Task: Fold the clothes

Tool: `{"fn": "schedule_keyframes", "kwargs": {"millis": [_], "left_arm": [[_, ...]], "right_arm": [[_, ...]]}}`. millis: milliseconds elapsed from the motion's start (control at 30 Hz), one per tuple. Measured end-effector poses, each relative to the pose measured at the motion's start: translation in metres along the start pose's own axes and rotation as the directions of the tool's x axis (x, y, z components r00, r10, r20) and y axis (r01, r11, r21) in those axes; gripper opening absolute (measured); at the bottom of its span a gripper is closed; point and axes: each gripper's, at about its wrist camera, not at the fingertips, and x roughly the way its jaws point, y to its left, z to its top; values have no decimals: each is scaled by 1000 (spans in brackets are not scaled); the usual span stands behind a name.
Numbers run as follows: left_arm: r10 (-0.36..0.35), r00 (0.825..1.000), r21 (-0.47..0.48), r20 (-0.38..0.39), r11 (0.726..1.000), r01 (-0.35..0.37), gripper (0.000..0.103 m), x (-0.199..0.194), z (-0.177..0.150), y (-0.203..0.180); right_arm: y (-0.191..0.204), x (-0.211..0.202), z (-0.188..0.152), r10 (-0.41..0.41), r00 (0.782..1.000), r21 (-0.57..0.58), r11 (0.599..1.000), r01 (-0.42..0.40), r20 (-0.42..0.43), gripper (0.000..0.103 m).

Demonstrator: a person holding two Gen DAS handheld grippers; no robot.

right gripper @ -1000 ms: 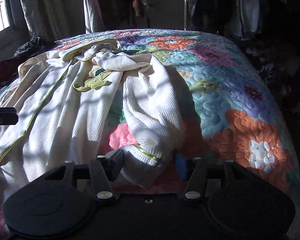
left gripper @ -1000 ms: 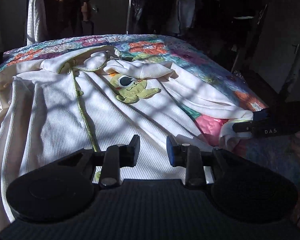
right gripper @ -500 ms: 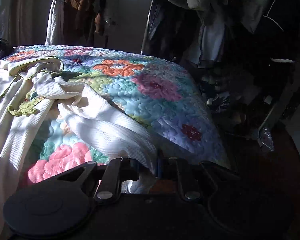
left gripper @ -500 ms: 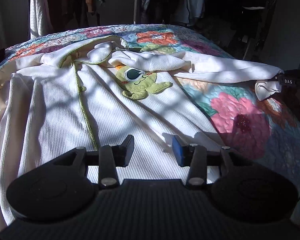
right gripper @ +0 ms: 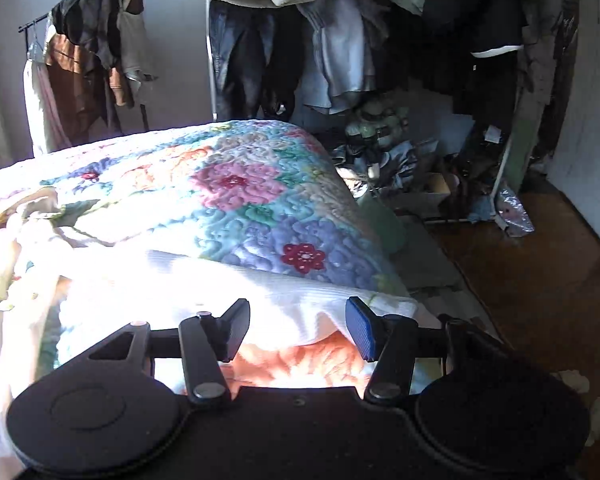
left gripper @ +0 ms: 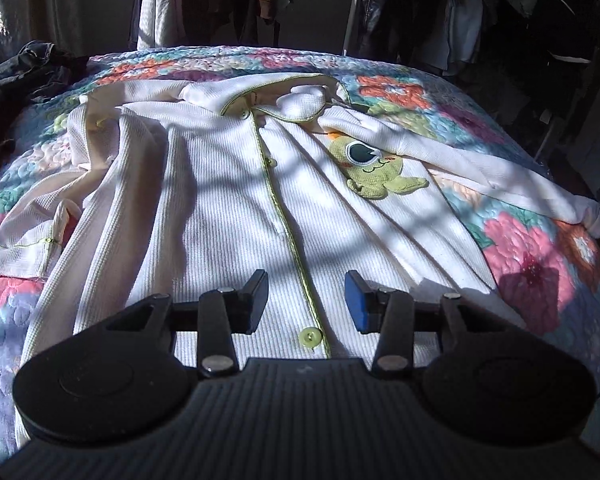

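A cream waffle-knit shirt (left gripper: 220, 208) with green piping and a green frog patch (left gripper: 376, 168) lies face up on the bed. My left gripper (left gripper: 306, 294) hovers open over the lower button placket, near a green button (left gripper: 310, 337), with nothing between its fingers. One sleeve (left gripper: 500, 184) is stretched out to the right; the other sleeve (left gripper: 28, 240) lies bunched at the left. In the right wrist view my right gripper (right gripper: 298, 320) is at that stretched sleeve's end (right gripper: 260, 292). Its jaws are opening, and the cloth lies below and between them with the pads off it.
A floral quilt (left gripper: 540, 264) covers the bed, whose right edge drops to a wooden floor (right gripper: 540, 280). Dark clothes (left gripper: 28, 76) are heaped at the back left. Racks of hanging garments (right gripper: 340, 40) and floor clutter (right gripper: 380, 148) stand beyond the bed.
The right gripper shut on the sleeve cuff, pulled it out to the bed's right side, then opened off it. The left gripper slid left along the hem to the button placket.
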Motion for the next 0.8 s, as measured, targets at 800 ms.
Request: {"fn": "schedule_keyframes", "kwargs": {"millis": [800], "left_arm": [[120,993,153,-24,982,-115,58,-44,32,224]], "right_arm": [[390,-56,11,649,735,-342,657,-672,-199,62]]}}
